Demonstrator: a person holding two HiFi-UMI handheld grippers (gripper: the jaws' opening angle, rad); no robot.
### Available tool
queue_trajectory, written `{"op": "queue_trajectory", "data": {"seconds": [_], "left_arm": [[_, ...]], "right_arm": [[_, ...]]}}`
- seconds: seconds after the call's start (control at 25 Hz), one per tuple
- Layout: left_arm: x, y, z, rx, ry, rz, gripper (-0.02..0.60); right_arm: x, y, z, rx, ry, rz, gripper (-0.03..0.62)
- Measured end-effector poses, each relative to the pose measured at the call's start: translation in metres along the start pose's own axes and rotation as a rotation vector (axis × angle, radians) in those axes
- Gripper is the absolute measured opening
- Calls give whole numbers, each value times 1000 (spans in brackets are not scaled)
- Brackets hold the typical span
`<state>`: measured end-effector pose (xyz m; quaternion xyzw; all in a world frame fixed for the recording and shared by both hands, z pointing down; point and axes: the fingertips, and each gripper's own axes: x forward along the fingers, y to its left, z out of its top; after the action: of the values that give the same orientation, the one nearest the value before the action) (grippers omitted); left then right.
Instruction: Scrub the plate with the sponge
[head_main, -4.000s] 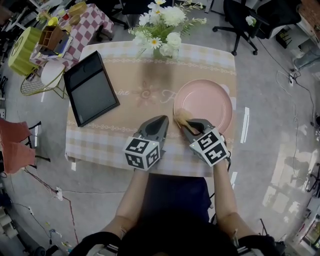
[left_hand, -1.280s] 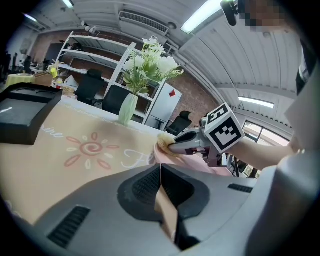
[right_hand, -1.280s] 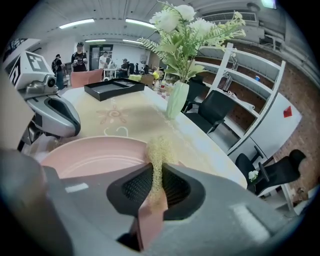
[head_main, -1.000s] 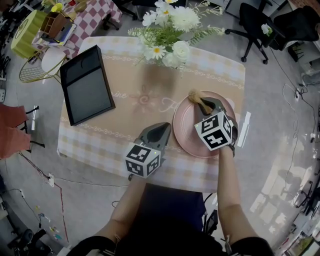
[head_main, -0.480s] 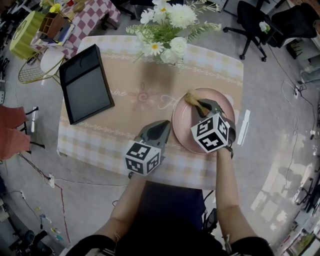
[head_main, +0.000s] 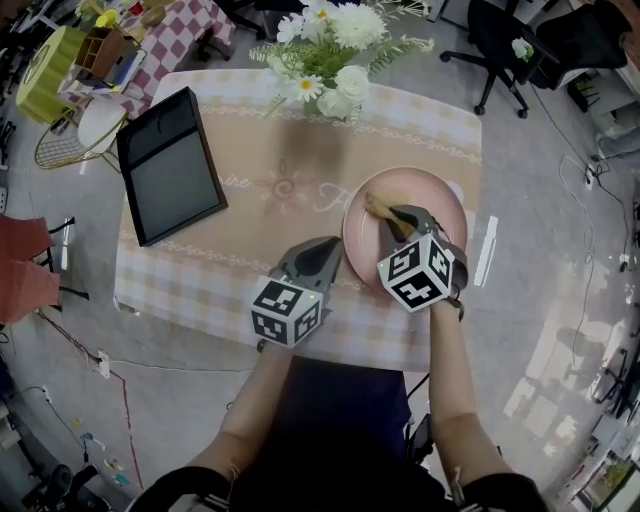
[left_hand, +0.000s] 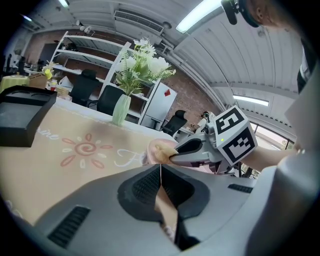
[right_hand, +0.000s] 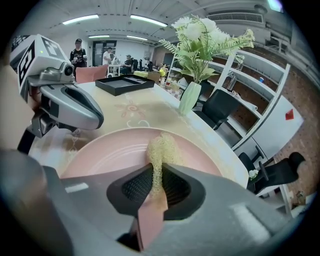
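The right gripper (head_main: 396, 218) covers the near side of the plate (head_main: 440, 195). The bottom of the sponge (right_hand: 160, 150) is hidden between its jaws. In the left gripper view, the left gripper (left_hand: 160, 166) hides most of the plate. The top edge of the head view cuts off the flowers (head_main: 325, 40). The left edge cuts off the black tray (left_hand: 20, 107). Far back, the people (right_hand: 80, 50) are too small to tell much.

Bright, even light falls from ceiling strip lights (right_hand: 145, 20) above the jaws; the floor (head_main: 560, 390) shows pale glare. Gripper views bulge, corners black; the left gripper (left_hand: 160, 167) body looks soft close up
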<state>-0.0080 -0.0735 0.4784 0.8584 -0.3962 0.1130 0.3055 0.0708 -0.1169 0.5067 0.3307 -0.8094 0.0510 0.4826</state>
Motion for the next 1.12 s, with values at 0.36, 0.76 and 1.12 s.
{"op": "queue_trajectory", "data": {"seconds": [0.36,0.76,1.12], "left_arm": [[-4,-7,-4,11,8,-18,12],[-6,-16,-10,26,20,-34,12],[-5,-20,-11,38,17,-34,12]], "right_arm": [[-10,17,-11,12,19,28,49],[-20,35,-22,-3,35,54,49],[-31,55,-33,-8,39,89,49]]}}
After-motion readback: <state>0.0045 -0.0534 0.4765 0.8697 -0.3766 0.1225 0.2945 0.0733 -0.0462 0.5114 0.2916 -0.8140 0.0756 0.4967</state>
